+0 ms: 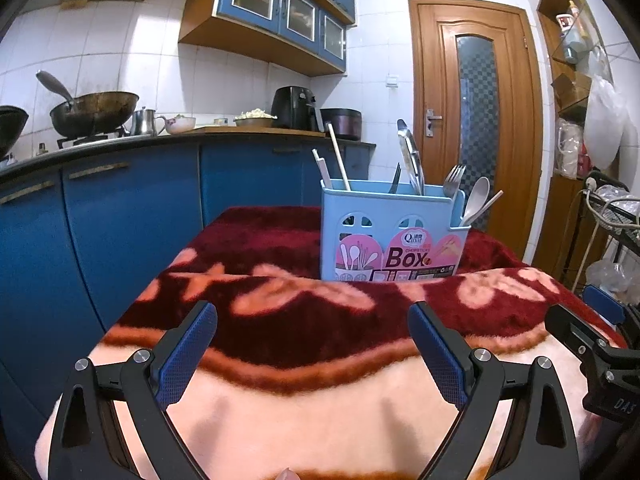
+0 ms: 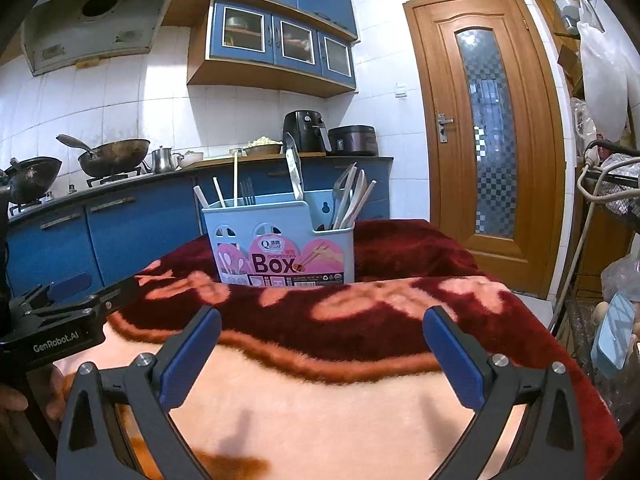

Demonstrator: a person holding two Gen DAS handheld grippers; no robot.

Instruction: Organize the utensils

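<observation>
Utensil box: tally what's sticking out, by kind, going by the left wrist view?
Showing in the left wrist view:
Pale sticks: 3
Fork: 1
Pale spoon: 1
Long metal handle: 1
Dark thin tip: 1
Total: 7; overlap may hide more.

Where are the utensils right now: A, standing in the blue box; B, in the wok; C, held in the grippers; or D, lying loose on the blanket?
A: the fork, spoon and chopsticks stand upright in the blue box, while the left gripper and right gripper are open and empty.
</observation>
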